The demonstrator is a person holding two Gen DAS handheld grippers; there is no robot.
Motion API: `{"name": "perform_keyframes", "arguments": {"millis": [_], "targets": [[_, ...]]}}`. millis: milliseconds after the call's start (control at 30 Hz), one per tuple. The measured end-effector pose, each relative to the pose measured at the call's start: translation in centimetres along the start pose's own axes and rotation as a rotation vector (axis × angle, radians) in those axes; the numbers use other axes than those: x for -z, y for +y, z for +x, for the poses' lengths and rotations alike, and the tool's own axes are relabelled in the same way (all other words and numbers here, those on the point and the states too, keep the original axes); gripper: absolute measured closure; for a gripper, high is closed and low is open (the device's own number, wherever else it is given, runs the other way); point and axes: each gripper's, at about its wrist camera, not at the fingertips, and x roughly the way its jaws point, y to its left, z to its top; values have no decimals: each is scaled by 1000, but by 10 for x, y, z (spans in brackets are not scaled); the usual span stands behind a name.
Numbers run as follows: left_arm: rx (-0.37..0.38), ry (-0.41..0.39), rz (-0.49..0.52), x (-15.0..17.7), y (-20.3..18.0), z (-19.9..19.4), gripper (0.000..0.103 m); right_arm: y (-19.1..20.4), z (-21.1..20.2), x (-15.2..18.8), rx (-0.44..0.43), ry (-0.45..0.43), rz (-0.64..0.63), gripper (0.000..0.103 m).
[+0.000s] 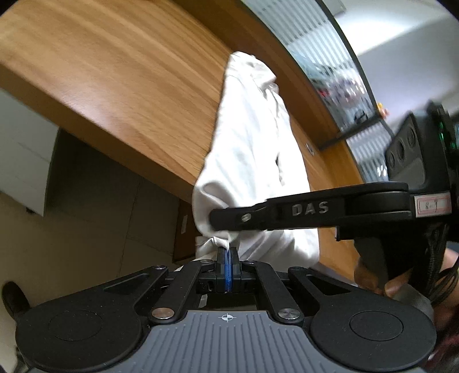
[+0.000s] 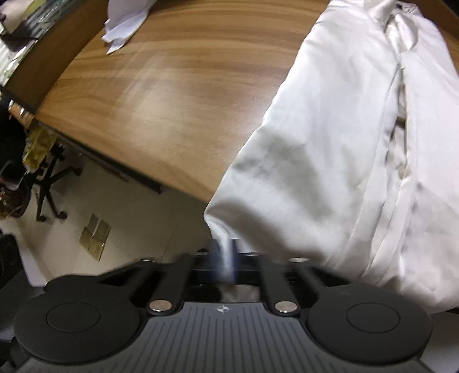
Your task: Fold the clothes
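Shirt: a white shirt (image 2: 338,149) is draped over the wooden table (image 2: 172,86) edge, at 2 o'clock in the right wrist view.
Left gripper (image 1: 228,256): clamped on the shirt's hem.
Right gripper (image 2: 225,252): fabric is pinched between closed fingers.
Second cloth (image 2: 126,23): seen at 11 o'clock.
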Motion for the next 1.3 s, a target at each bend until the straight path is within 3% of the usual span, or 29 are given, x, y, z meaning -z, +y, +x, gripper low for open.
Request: {"name": "perform_keyframes", "arguments": {"millis": [100,267,433,567,600,667,733,967,1300], "targets": [[28,-65,-145,1,17,-8,101,-2,-6,-4,1,-36,14,102],[37,-78,-223,5,28,-16,101,3,-16,-6,-30,-53,13,102],[-47,-42,-229,11,38,-27,102,2,-17,-8,-30,-57,23,102],[-51,-33,-207,0,34,-26,100,1,-17,-5,-45,-31,-9,102],[-45,-28,-204,-4,32,-24,98,2,-18,-4,-45,-30,-17,102],[-32,-18,-199,-10,28,-19,84,4,-18,-1,-40,-26,-30,102],[-20,-8,-193,-17,24,-13,80,3,-19,2,-35,-25,-36,102],[-5,53,-152,-22,11,6,80,-2,-21,4,-30,-28,-16,101],[-81,76,-200,-23,14,18,80,0,-20,5,-46,-23,-5,101]]}}
